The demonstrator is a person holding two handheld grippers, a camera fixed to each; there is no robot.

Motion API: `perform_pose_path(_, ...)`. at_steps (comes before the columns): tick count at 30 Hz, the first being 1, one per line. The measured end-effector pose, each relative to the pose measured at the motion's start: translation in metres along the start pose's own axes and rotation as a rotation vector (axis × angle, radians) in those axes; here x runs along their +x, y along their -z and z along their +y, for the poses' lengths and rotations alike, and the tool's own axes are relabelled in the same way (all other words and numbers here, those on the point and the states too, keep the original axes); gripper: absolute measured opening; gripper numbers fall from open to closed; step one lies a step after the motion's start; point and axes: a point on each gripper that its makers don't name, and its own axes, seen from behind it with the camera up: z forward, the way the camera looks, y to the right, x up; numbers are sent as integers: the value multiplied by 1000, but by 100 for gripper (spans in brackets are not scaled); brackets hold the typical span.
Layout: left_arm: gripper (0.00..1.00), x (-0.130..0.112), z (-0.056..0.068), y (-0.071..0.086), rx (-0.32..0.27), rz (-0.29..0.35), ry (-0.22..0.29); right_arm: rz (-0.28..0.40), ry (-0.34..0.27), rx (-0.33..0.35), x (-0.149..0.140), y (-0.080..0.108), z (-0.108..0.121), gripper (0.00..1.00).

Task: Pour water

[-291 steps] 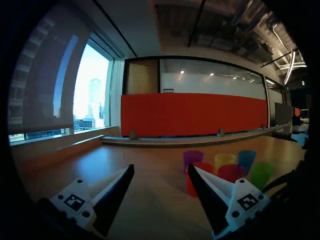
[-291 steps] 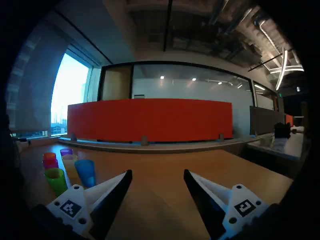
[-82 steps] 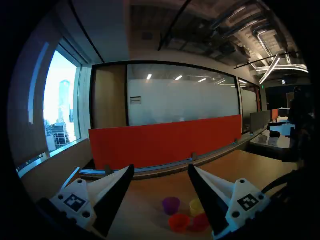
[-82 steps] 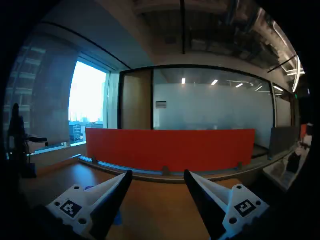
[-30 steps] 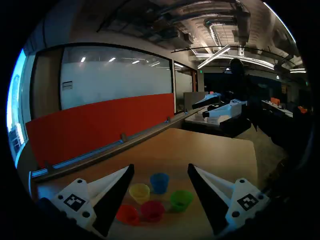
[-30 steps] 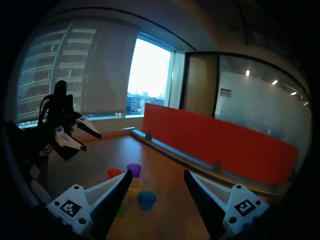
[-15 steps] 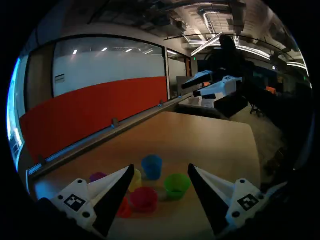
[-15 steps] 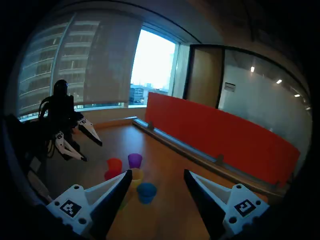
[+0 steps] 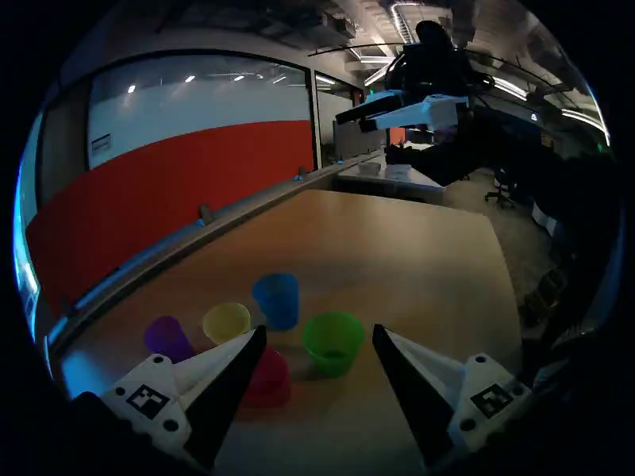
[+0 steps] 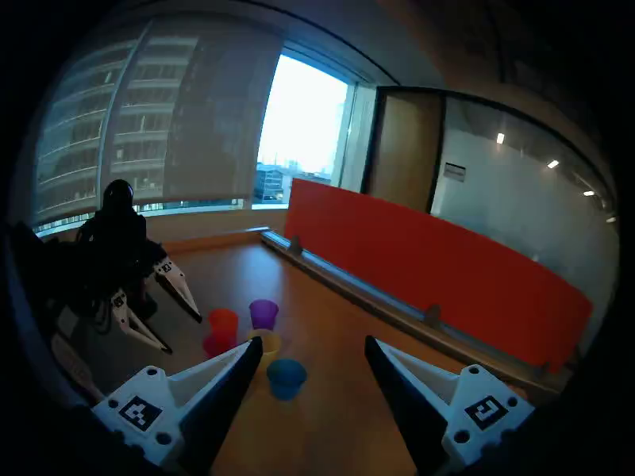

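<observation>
A cluster of small plastic cups stands upright on the wooden bench [image 9: 413,262]. The left gripper [image 9: 317,328] hangs just behind and above them, its fingers spread wide with nothing between them. The green cup [image 9: 333,343] sits nearest, framed in that gap and a little apart from the others, so it looks the likeliest first pick, with room for a finger on either side. Behind it stand the blue cup [image 9: 277,300], the yellow cup [image 9: 226,321] and the purple cup [image 9: 167,337], close together. A red cup [image 9: 271,381] is half hidden by the gripper's own finger. The right gripper [image 9: 351,122] is held high across the bench, well apart from the cups, its fingers also parted and empty. It seems to be waiting until a cup is lifted, perhaps to take the one to be poured into. Whether any cup holds water cannot be told from here. The bench top is smooth and bare apart from the cups, so a cup should slide or tip easily if nudged. A low orange partition [image 10: 444,262] runs along its far edge. The room is a dim office, with a bright window [image 10: 302,135] beside a lowered blind [image 10: 182,119], a frosted glass wall [image 9: 198,103] and strip lights overhead.
</observation>
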Motion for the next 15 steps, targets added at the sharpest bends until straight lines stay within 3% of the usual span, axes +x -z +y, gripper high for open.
perform_pose_path(15, 100, -42, 16, -37, -22, -86, 14, -9, 0, -12, -11, 1, 7, 100)
